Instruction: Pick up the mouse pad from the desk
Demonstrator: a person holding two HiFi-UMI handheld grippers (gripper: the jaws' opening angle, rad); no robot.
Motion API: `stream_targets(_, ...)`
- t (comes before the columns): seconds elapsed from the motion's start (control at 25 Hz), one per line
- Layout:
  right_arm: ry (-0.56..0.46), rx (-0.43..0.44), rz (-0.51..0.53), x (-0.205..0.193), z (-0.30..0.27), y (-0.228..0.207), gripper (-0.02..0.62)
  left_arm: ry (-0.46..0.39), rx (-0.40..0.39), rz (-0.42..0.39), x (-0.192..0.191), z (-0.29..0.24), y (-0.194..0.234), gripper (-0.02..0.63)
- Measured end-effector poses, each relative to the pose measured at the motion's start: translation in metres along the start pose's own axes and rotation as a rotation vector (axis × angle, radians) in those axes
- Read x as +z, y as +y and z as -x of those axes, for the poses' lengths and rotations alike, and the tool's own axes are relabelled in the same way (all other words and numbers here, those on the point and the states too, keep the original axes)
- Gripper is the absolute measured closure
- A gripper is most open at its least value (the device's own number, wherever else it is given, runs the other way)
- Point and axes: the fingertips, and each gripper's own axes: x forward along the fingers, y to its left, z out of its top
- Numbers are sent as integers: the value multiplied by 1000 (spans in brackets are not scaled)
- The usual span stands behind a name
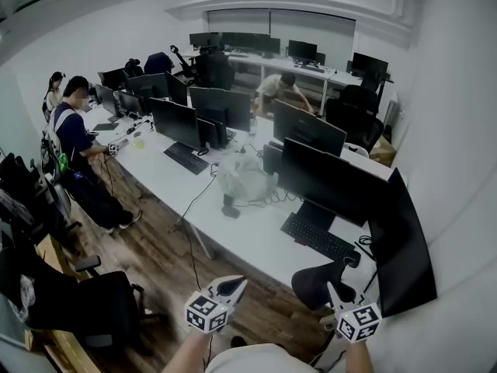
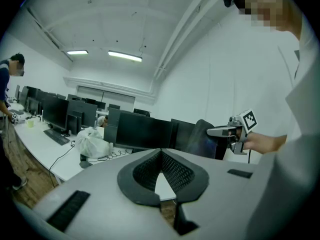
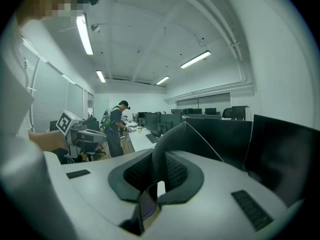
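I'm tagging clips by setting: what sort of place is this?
Most likely an open-plan office: long white desks carry rows of dark monitors and keyboards, with black office chairs alongside.

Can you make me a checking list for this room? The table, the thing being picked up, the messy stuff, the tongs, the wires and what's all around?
Surface: long white desk, partly bare.
Job's things: dark mouse pad, off the desk, curving up out of the right tongs.
Clutter: plastic bag, keyboard, monitor and more screens along the desk.
Grippers: right tongs shut on the mouse pad; left tongs shut, holding nothing.
Cables: a wire hangs off the desk edge; more lie beside the plastic bag.
Surroundings: wooden floor, office chair, a person standing at the far end of the desk.
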Motion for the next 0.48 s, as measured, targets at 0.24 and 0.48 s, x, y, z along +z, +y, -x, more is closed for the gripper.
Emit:
stream_targets(0.24, -15, 3, -13, 3, 2, -1, 554, -1, 2, -7, 3, 1, 0, 591)
stream_targets(0.48, -21, 10, -10, 5, -1, 2, 554, -8, 3, -3, 6, 6, 2, 591)
